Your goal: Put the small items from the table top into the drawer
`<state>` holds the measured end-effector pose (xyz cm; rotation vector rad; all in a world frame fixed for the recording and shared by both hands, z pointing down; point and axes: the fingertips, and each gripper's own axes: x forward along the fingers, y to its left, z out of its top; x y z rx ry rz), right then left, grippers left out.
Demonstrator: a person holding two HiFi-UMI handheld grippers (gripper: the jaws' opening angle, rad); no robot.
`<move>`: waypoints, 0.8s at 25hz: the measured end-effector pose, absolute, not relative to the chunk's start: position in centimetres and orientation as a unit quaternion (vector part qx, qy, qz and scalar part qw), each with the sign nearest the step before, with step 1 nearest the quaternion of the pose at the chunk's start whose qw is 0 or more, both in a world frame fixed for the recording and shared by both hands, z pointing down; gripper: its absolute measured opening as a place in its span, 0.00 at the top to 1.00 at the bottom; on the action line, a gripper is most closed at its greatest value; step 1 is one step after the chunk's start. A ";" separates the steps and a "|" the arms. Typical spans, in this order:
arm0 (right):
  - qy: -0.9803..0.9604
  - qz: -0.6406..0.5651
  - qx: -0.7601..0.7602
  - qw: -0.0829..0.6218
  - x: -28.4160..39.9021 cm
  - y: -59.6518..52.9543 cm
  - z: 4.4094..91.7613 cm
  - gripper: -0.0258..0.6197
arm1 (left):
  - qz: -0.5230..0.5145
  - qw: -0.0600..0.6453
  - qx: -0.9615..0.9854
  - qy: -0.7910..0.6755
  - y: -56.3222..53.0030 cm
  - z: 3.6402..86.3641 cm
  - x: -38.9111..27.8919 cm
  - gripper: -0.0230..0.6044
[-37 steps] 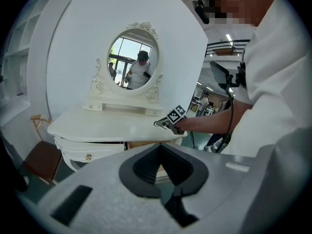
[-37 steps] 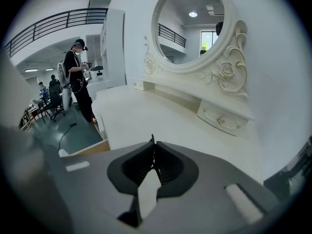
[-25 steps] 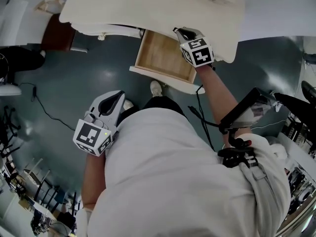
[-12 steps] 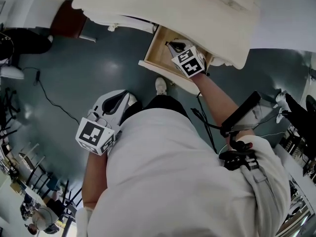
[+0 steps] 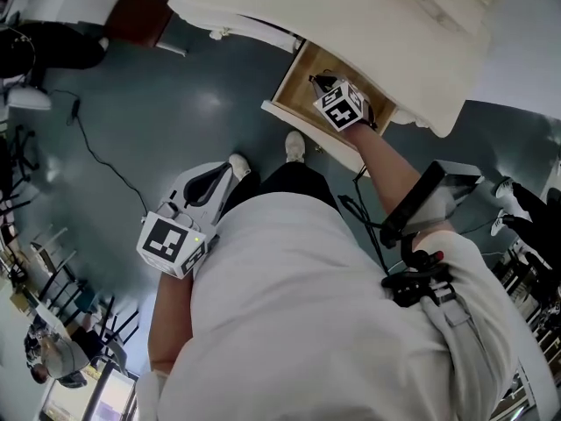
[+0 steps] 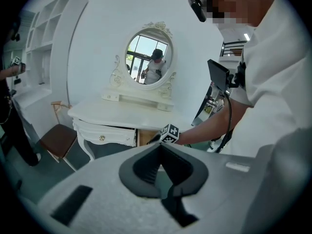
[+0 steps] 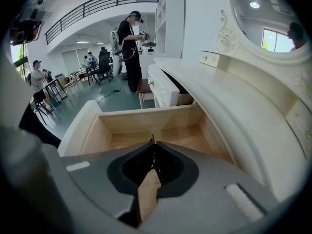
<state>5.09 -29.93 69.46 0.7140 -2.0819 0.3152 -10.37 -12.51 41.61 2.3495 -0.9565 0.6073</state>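
The wooden drawer stands pulled out of the white dressing table. My right gripper hangs over the drawer's opening with its jaws together. In the right gripper view the shut tips point at the drawer's bare wooden floor; a thin dark sliver shows at the tips, and I cannot tell what it is. My left gripper is held low beside the person's hip, well away from the table, jaws shut and empty. No small item shows on the table top.
A second drawer stands open farther along the table. An oval mirror rises at its back. A brown chair stands at the table's left end. A cable lies on the floor. People stand in the hall.
My right gripper has come off the table's edge and moved left and down over the open drawer. The head view has swung. The left gripper has kept its place.
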 end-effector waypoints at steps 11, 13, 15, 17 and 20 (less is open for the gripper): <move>-0.837 0.126 0.259 0.465 5.7 -27.5 71.9 0.93 | 0.230 0.279 0.856 -0.370 -10.5 41.5 -9.9 0.96; -0.839 0.124 0.251 0.466 5.4 -27.2 72.0 0.93 | 0.231 0.281 0.855 -0.371 -10.4 41.4 -9.9 0.96; -0.840 0.121 0.243 0.470 5.2 -27.0 72.2 0.92 | 0.231 0.281 0.855 -0.370 -10.4 41.4 -9.9 0.96; -0.841 0.118 0.237 0.472 5.2 -27.0 72.5 0.91 | 0.232 0.282 0.855 -0.370 -10.6 41.4 -9.8 0.96; -0.842 0.121 0.235 0.471 5.1 -26.6 72.9 0.89 | 0.235 0.283 0.854 -0.368 -10.4 41.5 -10.0 0.96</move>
